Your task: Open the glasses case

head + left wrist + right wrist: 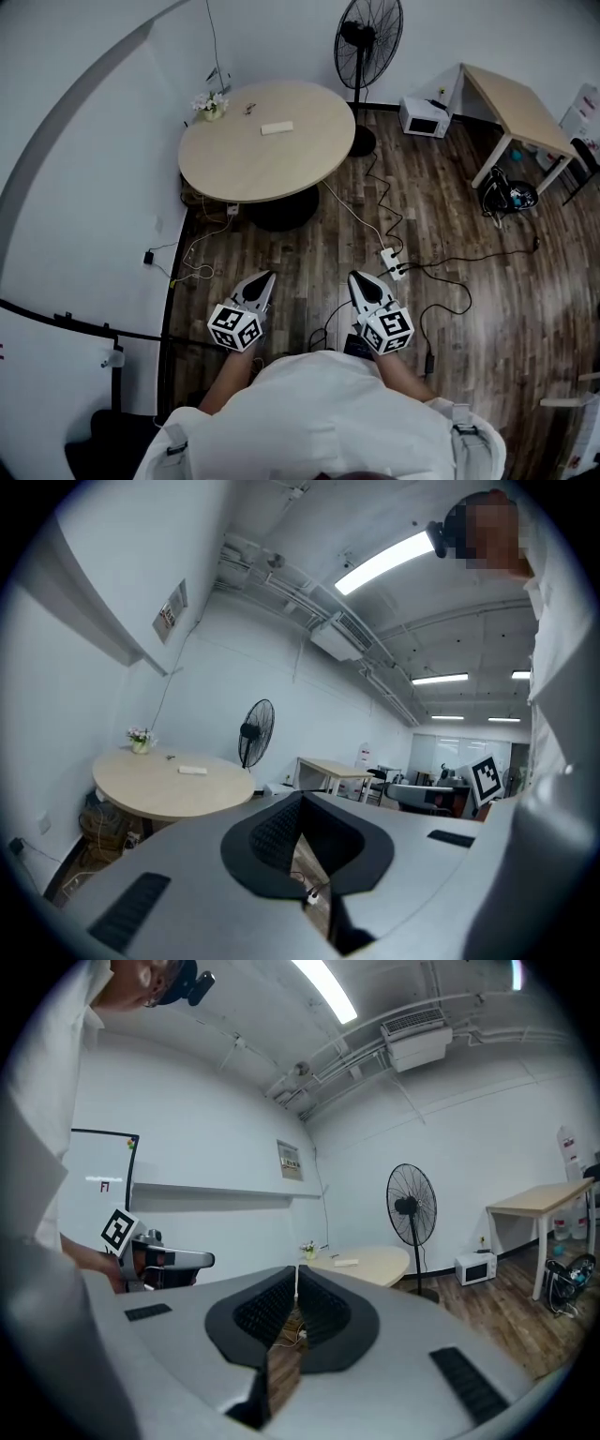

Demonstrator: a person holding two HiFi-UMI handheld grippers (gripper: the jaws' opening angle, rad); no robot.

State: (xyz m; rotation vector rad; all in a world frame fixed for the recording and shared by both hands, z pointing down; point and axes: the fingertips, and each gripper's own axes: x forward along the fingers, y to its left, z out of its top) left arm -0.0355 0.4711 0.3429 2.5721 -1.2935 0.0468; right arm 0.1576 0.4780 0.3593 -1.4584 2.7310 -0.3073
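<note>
A flat white glasses case (277, 127) lies shut on the round beige table (267, 164), far ahead of me across the wooden floor. It shows small in the left gripper view as the glasses case (192, 770), and in the right gripper view as the glasses case (346, 1262). My left gripper (267, 276) and right gripper (354, 276) are held side by side close to my body, pointing toward the table. Both have their jaws together with nothing between them, as seen on the left gripper (300, 797) and the right gripper (297, 1270).
A small flower vase (211, 105) and a small dark item (248, 109) sit at the table's far side. A standing fan (367, 42), a microwave (424, 116) on the floor and a rectangular table (516, 108) stand to the right. A power strip (392, 262) and cables lie on the floor.
</note>
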